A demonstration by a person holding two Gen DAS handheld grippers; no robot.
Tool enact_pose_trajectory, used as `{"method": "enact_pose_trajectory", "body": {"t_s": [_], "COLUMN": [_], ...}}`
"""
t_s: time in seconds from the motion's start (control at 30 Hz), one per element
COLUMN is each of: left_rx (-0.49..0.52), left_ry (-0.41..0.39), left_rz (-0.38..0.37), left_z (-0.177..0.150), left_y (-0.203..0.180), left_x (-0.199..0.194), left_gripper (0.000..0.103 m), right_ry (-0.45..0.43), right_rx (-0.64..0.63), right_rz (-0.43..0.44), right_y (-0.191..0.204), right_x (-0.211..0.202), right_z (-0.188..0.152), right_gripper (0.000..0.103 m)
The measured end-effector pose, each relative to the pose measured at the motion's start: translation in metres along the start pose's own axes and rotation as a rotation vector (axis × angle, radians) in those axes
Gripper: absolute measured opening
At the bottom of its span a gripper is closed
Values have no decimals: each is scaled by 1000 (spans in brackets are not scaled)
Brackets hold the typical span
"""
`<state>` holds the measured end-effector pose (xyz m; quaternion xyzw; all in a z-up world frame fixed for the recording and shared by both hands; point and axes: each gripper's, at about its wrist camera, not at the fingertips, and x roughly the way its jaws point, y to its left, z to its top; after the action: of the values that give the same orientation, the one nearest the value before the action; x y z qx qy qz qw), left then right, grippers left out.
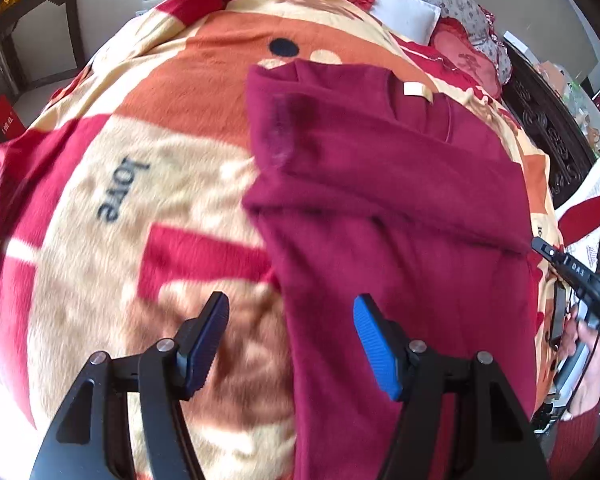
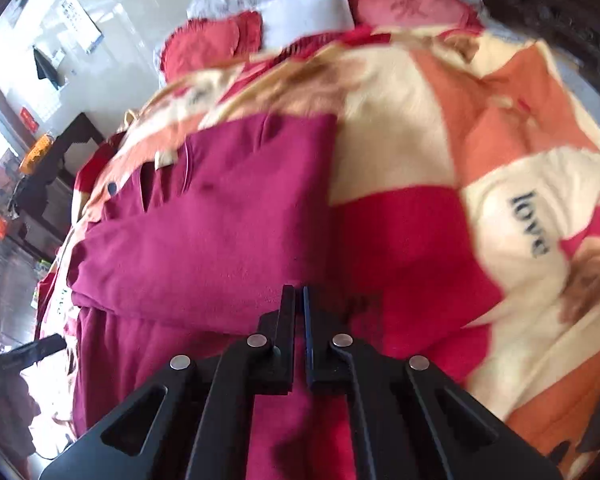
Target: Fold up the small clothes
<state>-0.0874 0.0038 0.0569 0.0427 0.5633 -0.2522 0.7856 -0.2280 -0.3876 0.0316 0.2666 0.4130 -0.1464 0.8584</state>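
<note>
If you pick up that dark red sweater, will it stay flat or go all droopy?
Probably droopy: the dark red sweater already bends in soft folds, a sleeve lying across it. Its fuzzy knit likely won't slip from the blue pads. On the plush blanket it would likely bunch when pushed.

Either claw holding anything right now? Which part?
Left claw is open above the maroon sweater's edge, holding nothing. Right claw is shut at the sweater's side edge; whether fabric is pinched cannot be told.
</note>
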Motion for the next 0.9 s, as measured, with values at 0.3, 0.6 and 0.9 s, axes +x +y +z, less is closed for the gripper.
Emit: {"method": "enact_pose_trajectory", "body": {"t_s": [0.3, 0.6, 0.9], "left_rx": [-46, -66, -37], "left_ry": [5, 9, -14], "left_rz": [-15, -8, 20], "left_z": [-12, -27, -51], "left_y": [10, 21, 19], "left_x": [-1, -4, -14], "left_gripper": [68, 69, 69], "right_ry": [-11, 4, 35], "right_rx": [6, 50, 66], "right_rz": [-17, -105, -2], "right_y": [8, -8, 4], "right_x": [-2, 24, -21], "right_z": [13, 9, -14], "right_gripper": [38, 0, 14]}}
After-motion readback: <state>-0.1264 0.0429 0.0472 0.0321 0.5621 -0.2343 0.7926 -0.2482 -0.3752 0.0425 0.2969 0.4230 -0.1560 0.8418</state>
